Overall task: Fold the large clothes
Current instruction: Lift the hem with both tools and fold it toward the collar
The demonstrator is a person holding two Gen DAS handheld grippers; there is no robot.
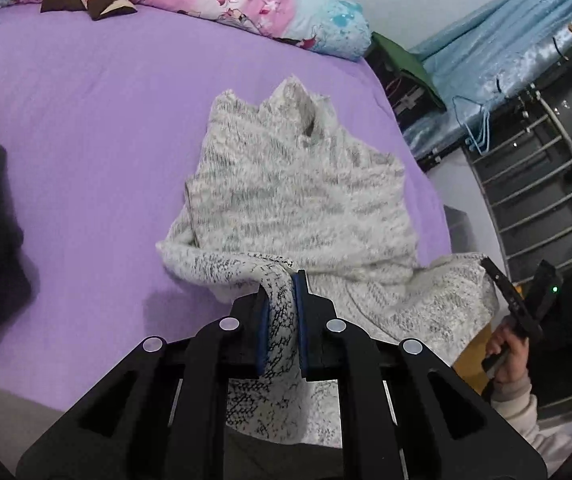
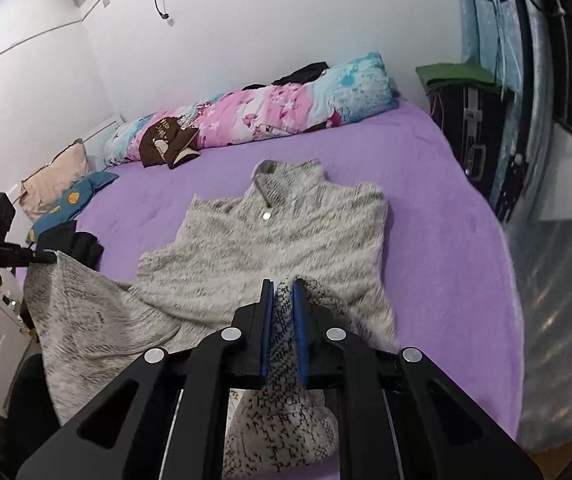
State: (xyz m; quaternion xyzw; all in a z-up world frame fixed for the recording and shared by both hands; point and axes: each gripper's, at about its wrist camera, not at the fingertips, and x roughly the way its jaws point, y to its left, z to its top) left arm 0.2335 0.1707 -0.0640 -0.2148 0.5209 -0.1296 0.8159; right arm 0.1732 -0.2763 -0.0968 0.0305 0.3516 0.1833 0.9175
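Observation:
A fuzzy grey-white sweater (image 1: 298,196) lies on the purple bed (image 1: 86,140), collar toward the pillows; it also shows in the right wrist view (image 2: 270,248). My left gripper (image 1: 282,280) is shut on the sweater's bottom hem and lifts it off the bed. My right gripper (image 2: 283,286) is shut on the hem's other corner. Each gripper shows in the other's view: the right one (image 1: 498,276) at the right, the left one (image 2: 42,257) at the left, both pinching the hem. The hem hangs over the near edge of the bed (image 2: 466,260).
A pink and blue floral quilt (image 2: 270,112) with a brown plush item (image 2: 166,142) lies along the far side. Dark clothes (image 2: 82,246) and pillows (image 2: 56,178) sit at the left. A suitcase (image 2: 474,136) and blue curtain (image 1: 506,40) stand right of the bed.

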